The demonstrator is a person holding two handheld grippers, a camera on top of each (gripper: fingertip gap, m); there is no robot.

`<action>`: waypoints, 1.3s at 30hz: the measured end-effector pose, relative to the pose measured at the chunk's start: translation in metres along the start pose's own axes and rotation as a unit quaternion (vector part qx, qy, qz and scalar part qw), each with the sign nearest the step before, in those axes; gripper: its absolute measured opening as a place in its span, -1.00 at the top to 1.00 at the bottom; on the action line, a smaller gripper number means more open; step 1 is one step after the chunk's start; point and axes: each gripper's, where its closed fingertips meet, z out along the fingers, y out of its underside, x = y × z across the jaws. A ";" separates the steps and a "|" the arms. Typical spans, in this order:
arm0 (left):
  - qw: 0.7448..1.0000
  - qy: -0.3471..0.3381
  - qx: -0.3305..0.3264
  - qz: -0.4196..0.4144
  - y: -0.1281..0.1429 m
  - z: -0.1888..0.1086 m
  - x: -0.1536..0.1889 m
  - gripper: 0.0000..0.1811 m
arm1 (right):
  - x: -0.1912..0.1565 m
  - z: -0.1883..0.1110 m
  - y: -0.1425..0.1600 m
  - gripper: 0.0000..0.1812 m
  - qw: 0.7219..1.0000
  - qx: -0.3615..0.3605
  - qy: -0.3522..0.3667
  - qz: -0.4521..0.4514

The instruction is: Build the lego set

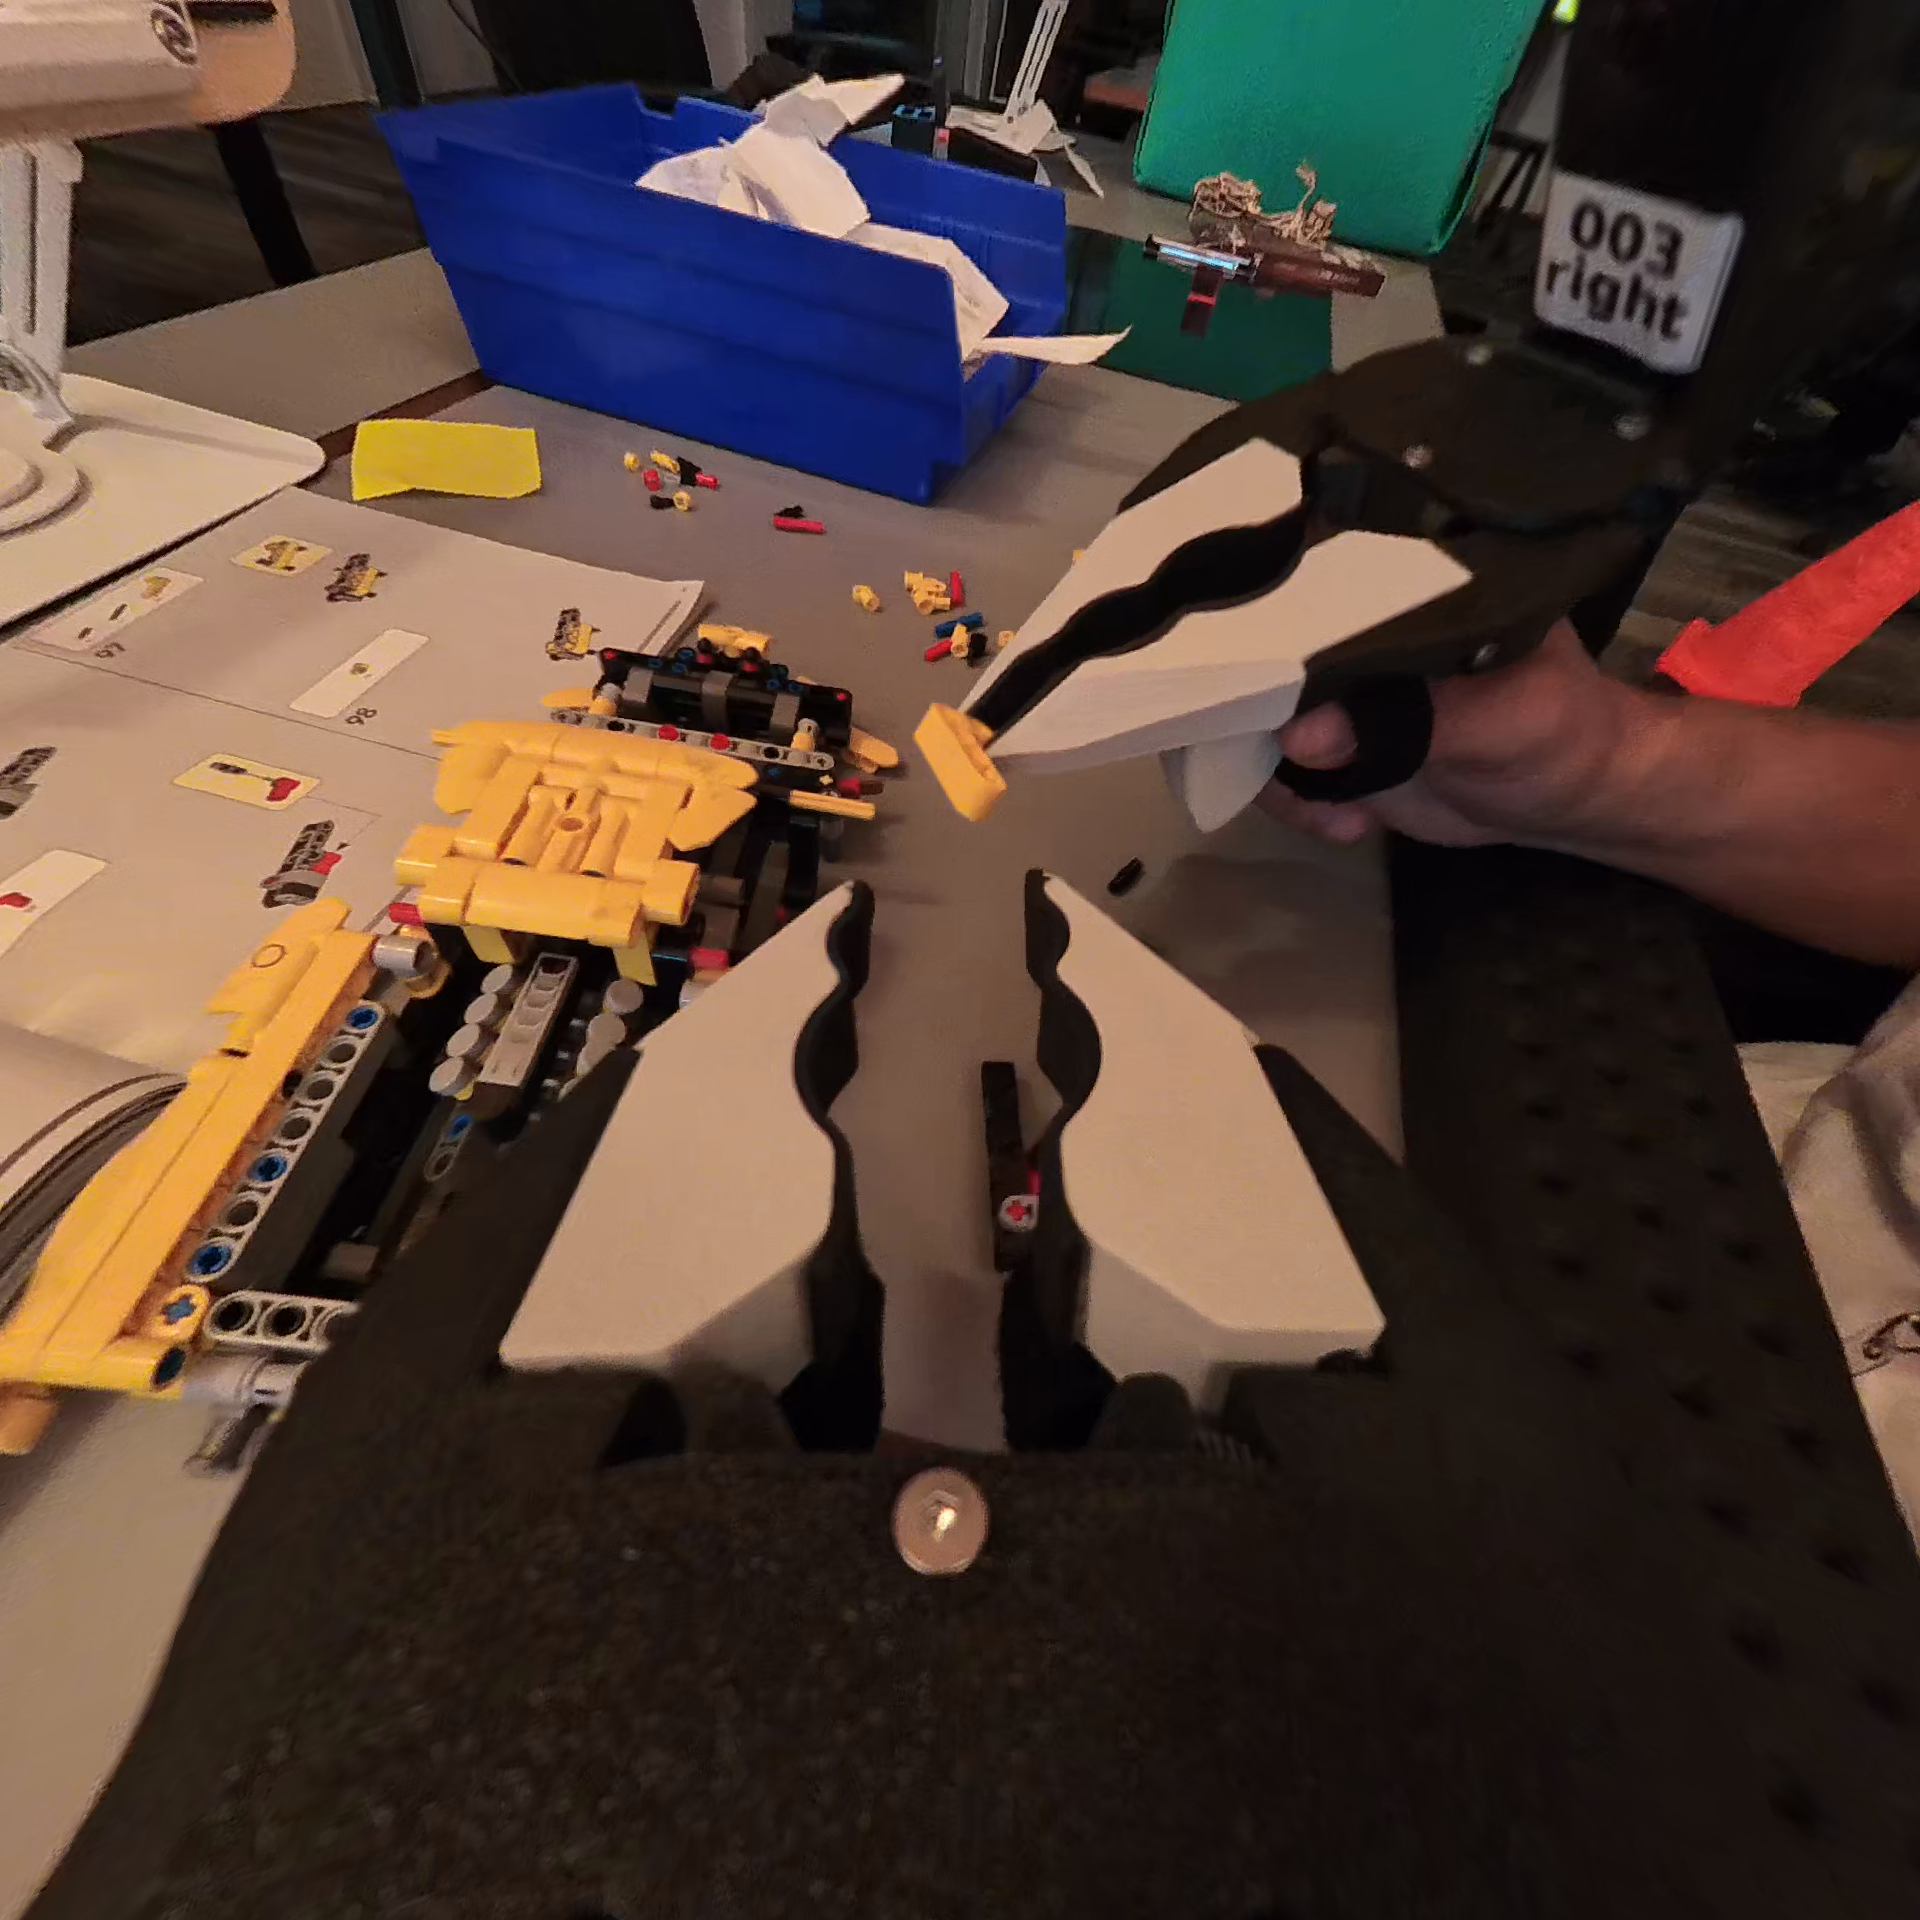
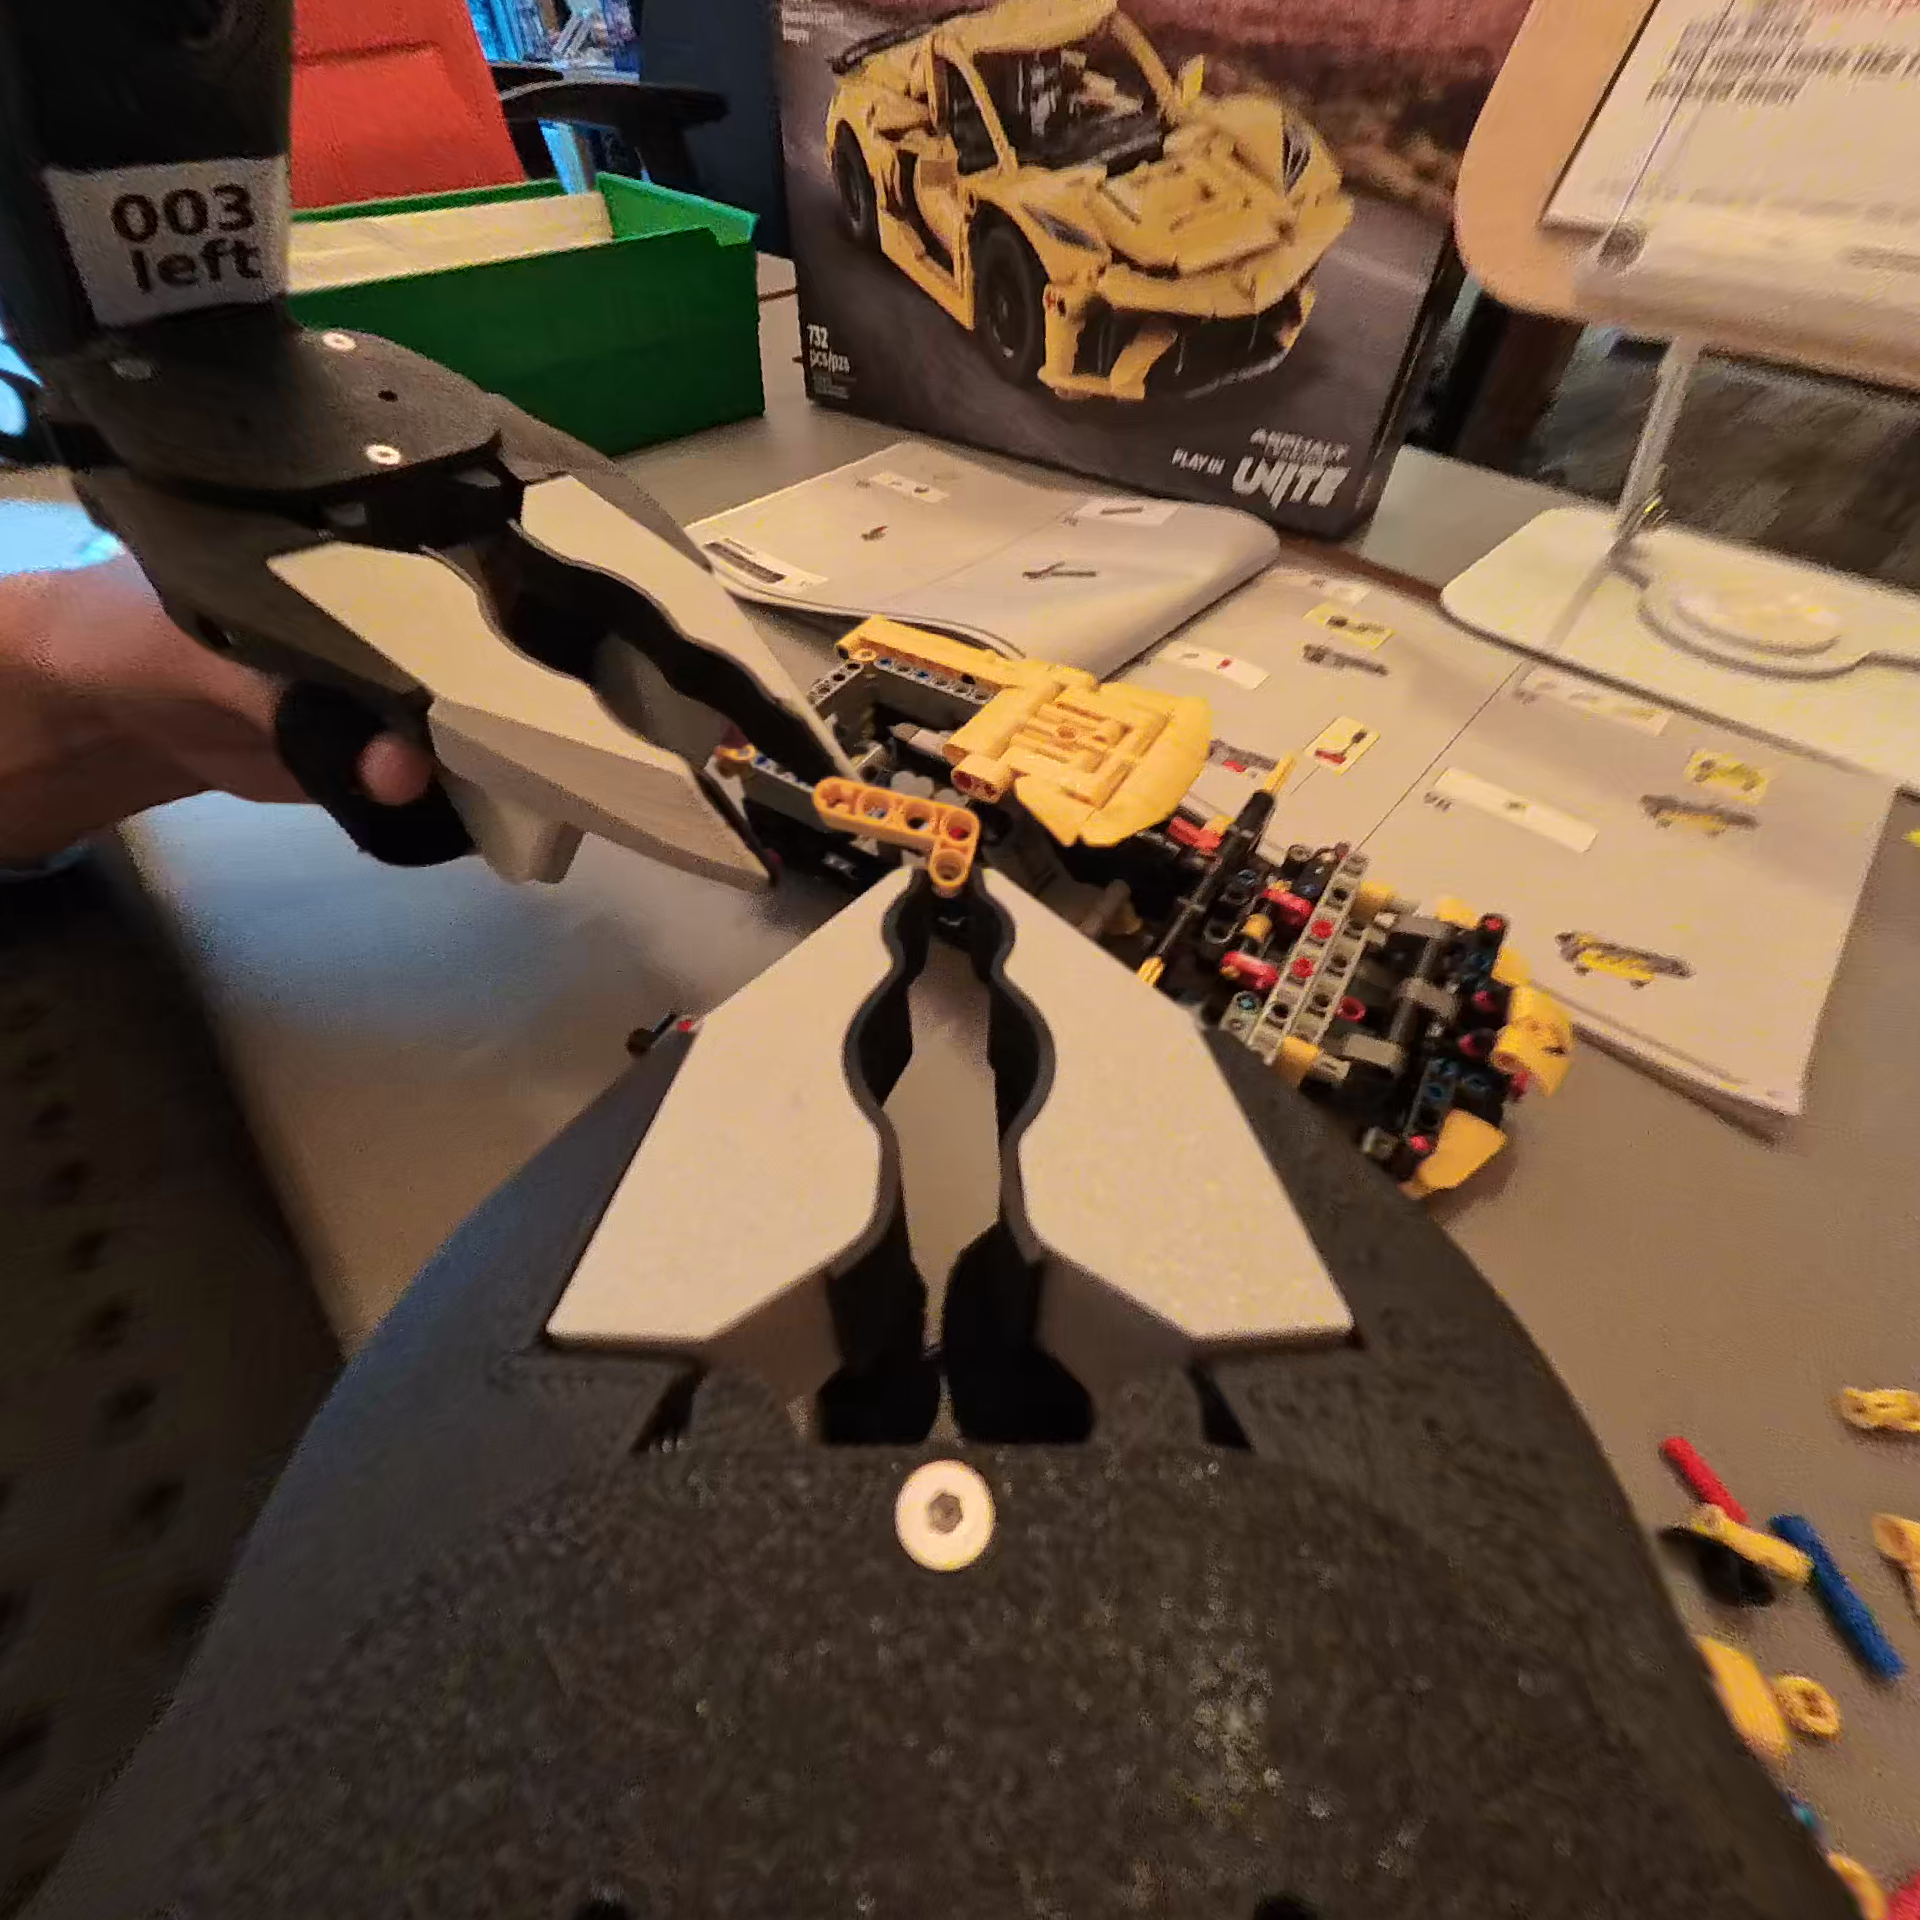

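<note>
Grey tabletop (image 2: 436, 1039) underneath, my right gripper (image 2: 940, 883) clamped on the yellow L-beam (image 2: 902, 821), long arm crosswise, just short of the half-built car (image 2: 1070, 748) ahead, left gripper (image 1: 948, 894) parted, empty, alongside it.

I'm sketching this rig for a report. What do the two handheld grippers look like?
Both match: the left gripper and right gripper have black, grainy bodies, two pale grey wedge-shaped fingers with wavy black inner pads, a silver centre screw, a black pistol handle, and a white label on the stem. No cables or sleeves show.
</note>
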 end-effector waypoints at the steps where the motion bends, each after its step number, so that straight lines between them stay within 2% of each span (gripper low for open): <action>1: 1.000 0.006 0.006 -0.008 -0.002 0.000 0.001 0.67 | 0.000 -0.001 -0.001 0.94 1.000 0.005 0.012 -0.020; 8: 0.982 0.107 0.075 -0.134 -0.027 -0.004 0.021 0.68 | -0.008 -0.008 -0.018 0.94 0.984 0.044 0.076 -0.157; 10: 0.974 0.128 0.084 -0.165 -0.029 -0.006 0.021 0.81 | -0.011 -0.010 -0.019 0.94 0.980 0.049 0.083 -0.175; 12: 0.970 0.133 0.086 -0.182 -0.029 -0.007 0.019 0.90 | -0.013 -0.010 -0.020 0.94 0.977 0.051 0.085 -0.186; 16: 0.974 0.127 0.071 -0.174 -0.024 -0.004 0.019 0.91 | -0.013 -0.010 -0.019 0.94 0.978 0.051 0.085 -0.183; 19: 0.986 0.097 0.073 -0.116 -0.027 -0.006 0.019 0.91 | -0.013 -0.010 -0.020 0.93 0.983 0.054 0.079 -0.159; 23: 0.998 0.002 0.066 -0.013 -0.025 -0.004 0.005 0.92 | -0.011 -0.009 -0.017 0.84 0.989 0.060 0.063 -0.121; 26: 0.990 -0.091 0.076 0.079 -0.032 -0.007 -0.009 0.92 | -0.008 -0.011 -0.019 0.78 0.996 0.071 0.025 -0.046; 28: 0.973 -0.150 0.087 0.153 -0.040 -0.011 -0.013 0.92 | -0.010 -0.013 -0.027 0.78 0.994 0.094 -0.034 0.054; 29: 0.962 -0.178 0.089 0.189 -0.043 -0.013 -0.015 0.92 | -0.010 -0.015 -0.033 0.77 0.984 0.111 -0.068 0.121; 32: 0.915 -0.249 0.087 0.307 -0.050 -0.017 -0.012 0.91 | -0.007 -0.015 -0.049 0.73 0.929 0.157 -0.160 0.293; 35: 0.881 -0.280 0.089 0.372 -0.055 -0.016 -0.002 0.91 | -0.012 -0.012 -0.059 0.69 0.891 0.170 -0.230 0.353; 39: 0.875 -0.287 0.103 0.376 -0.062 -0.016 0.006 0.92 | -0.019 -0.016 -0.066 0.76 0.866 0.183 -0.279 0.373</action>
